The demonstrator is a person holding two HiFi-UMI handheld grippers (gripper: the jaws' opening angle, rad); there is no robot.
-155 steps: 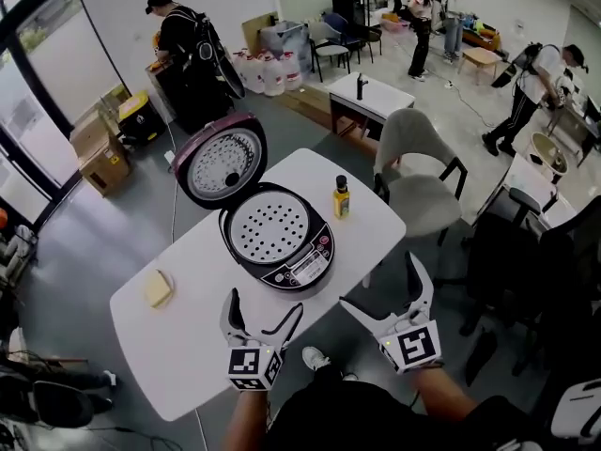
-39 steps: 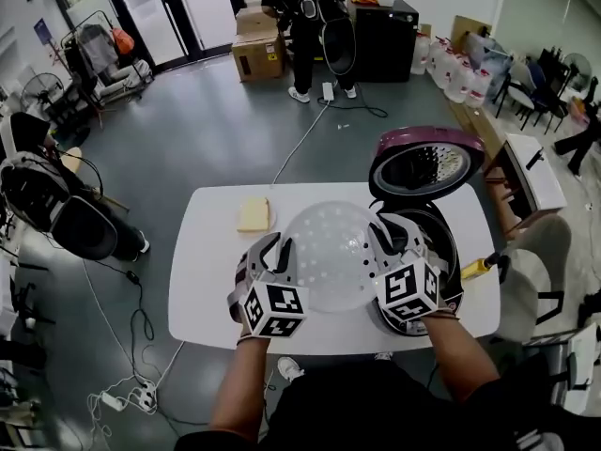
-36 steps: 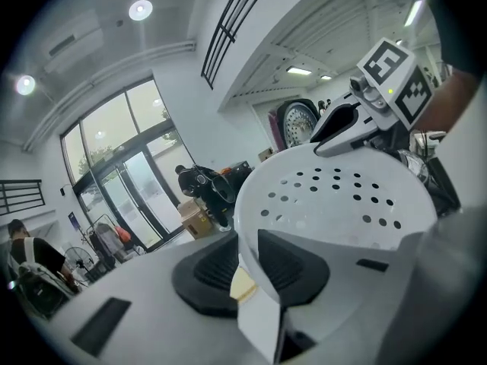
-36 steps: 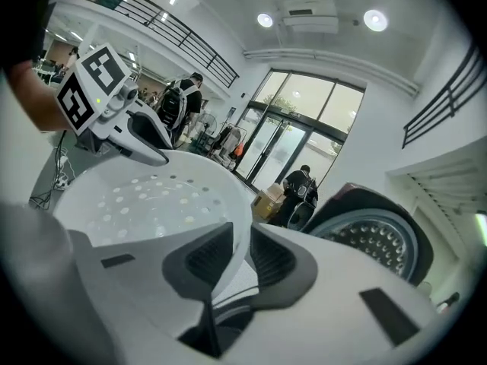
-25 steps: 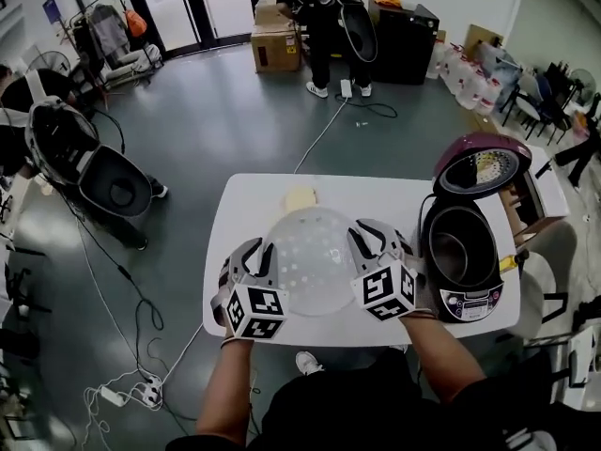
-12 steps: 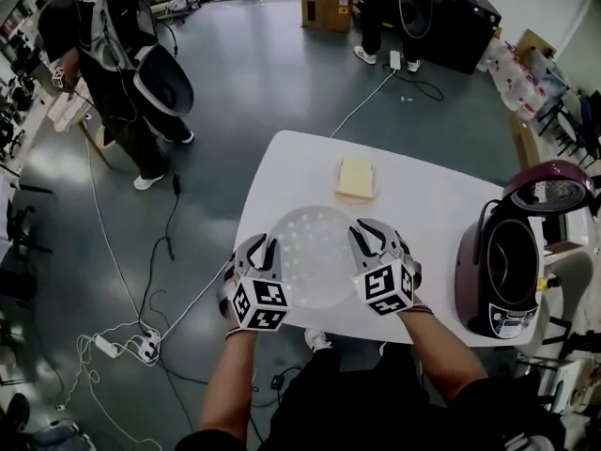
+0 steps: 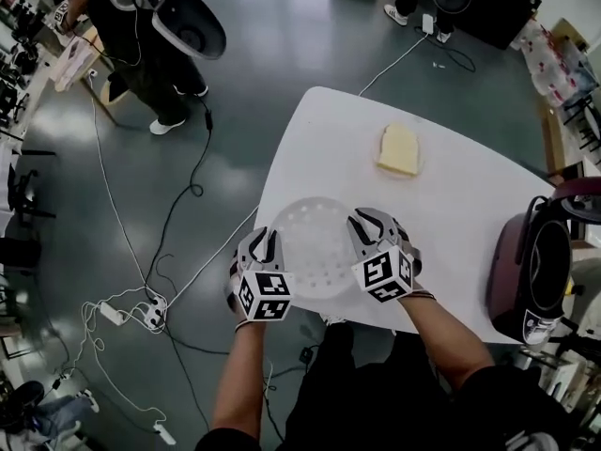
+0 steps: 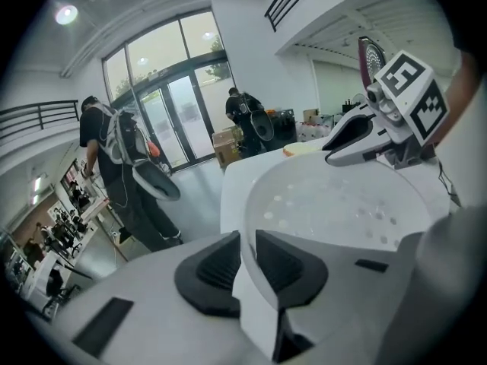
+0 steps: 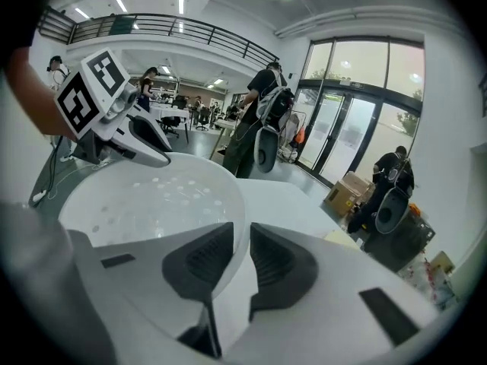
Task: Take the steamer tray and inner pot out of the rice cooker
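Note:
The white perforated steamer tray (image 7: 315,256) hangs low over the near left corner of the white table (image 7: 470,195), held from both sides. My left gripper (image 7: 264,245) is shut on its left rim (image 8: 245,257), the dark pads pinching the thin wall. My right gripper (image 7: 364,225) is shut on the opposite rim (image 9: 237,258). The holed tray floor (image 8: 342,204) shows between the two grippers, and again as a pale bowl (image 9: 144,204) in the right gripper view. The purple rice cooker (image 7: 540,271) stands open at the table's right end, with the dark inner pot (image 7: 554,266) inside it.
A yellow sponge-like block (image 7: 398,148) lies on the table beyond the tray. Cables and a power strip (image 7: 122,313) trail over the grey floor at the left. A person with a backpack rig (image 7: 155,17) stands at the upper left.
Both grippers have carried the tray leftward and downward, away from the cooker, to the table's near left corner. The head view has swung left, so the cooker now sits at the right edge.

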